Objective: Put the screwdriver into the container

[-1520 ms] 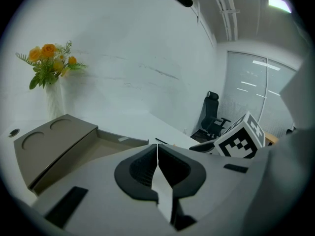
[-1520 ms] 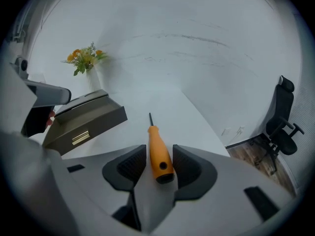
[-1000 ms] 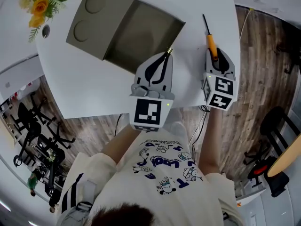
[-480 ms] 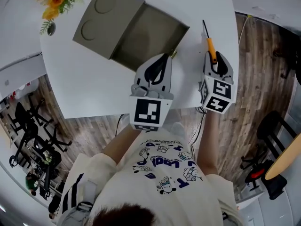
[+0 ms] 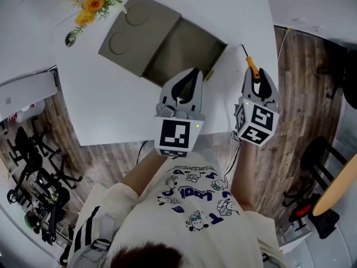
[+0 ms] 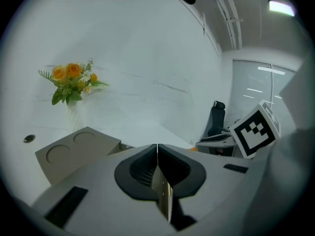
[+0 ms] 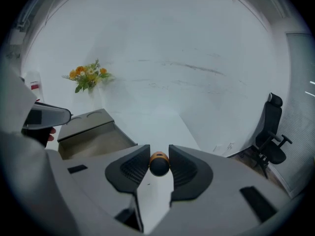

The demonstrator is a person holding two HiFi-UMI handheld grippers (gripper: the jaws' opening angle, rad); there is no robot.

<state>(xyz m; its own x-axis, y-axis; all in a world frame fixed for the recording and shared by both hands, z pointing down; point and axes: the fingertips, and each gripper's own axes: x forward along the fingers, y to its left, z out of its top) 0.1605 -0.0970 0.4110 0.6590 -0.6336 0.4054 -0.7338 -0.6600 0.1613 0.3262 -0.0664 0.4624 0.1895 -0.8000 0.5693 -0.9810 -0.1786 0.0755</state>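
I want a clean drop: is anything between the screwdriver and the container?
Nothing visible. Bare table lies between the screwdriver in the right gripper and the open container; the left gripper hovers by its near corner, beside the path.

The container [image 5: 187,46] lies open upward on the white table [image 5: 111,105] with its lid [image 5: 134,29] folded flat to the left. Its right and far sides face bare tabletop, where the right gripper [image 5: 259,78] with the screwdriver [image 5: 251,66] could cross. The left gripper [image 5: 193,71], jaws together, hangs at the container's near right corner and crowds any approach from the near side. The flowers [image 5: 89,1] stand beyond the lid, well apart from that path.
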